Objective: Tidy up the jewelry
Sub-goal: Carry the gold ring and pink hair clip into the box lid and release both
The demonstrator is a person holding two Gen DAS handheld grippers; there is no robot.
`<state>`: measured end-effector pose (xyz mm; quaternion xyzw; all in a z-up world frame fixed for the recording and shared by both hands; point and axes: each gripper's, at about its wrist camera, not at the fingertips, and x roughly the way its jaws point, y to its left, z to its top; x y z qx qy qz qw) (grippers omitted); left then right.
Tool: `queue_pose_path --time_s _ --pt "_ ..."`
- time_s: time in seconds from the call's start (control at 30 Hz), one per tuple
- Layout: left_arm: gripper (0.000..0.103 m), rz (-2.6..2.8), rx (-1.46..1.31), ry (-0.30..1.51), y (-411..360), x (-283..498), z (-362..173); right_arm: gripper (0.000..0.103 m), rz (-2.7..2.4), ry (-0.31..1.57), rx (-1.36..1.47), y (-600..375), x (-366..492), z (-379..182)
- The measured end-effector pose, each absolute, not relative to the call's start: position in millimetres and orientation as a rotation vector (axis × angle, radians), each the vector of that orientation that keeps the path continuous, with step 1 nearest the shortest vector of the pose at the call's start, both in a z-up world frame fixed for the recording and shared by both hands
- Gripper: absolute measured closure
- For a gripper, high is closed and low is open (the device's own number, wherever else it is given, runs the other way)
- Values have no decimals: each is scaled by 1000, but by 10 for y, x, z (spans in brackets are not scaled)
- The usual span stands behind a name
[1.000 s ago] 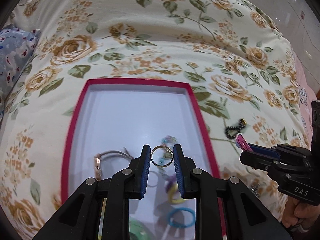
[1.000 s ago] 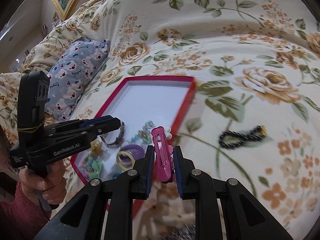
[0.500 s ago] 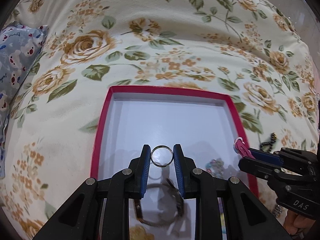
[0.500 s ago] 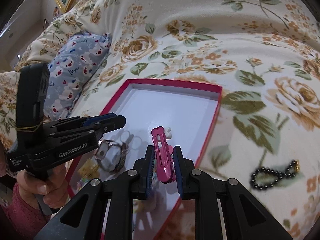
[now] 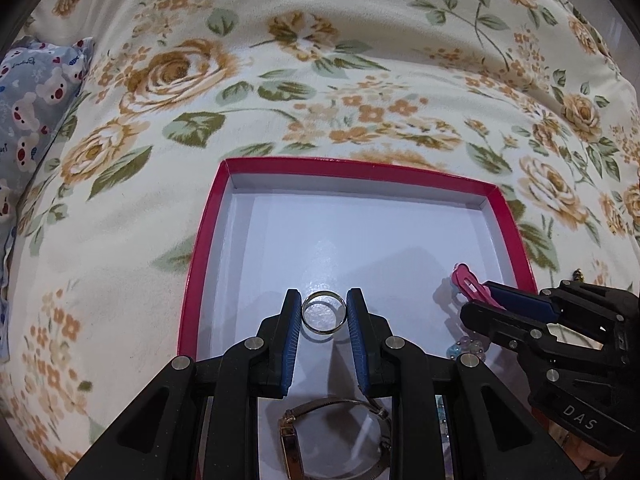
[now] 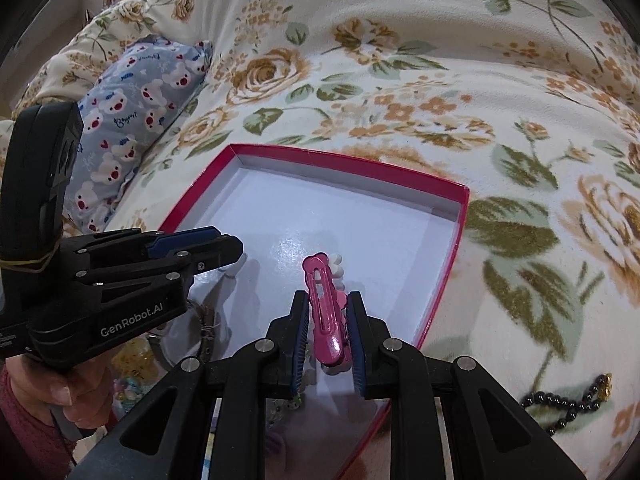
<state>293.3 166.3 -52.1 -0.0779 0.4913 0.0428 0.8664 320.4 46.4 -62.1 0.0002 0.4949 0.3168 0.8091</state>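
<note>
Floral bedding carries a red box (image 5: 202, 240). Left gripper (image 5: 324, 316) pinches a ring (image 5: 323, 317) over the box floor; right gripper (image 6: 328, 328) pinches a pink clip (image 6: 325, 312) there too. Placing seems underway: next, I think, lower and release both gently.

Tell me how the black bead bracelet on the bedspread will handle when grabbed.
The black bead bracelet lies in a loose, bent loop, so it probably hangs floppy. Small round beads may slip between the fingers. The soft bedspread likely yields underneath.
</note>
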Motion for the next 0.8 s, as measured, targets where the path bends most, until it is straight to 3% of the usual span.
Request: queue_pose_path --time_s 0.8 --pt "80 99 -92 1038 1552 2944 -556 83 690 1072 -63 573 3209 -667"
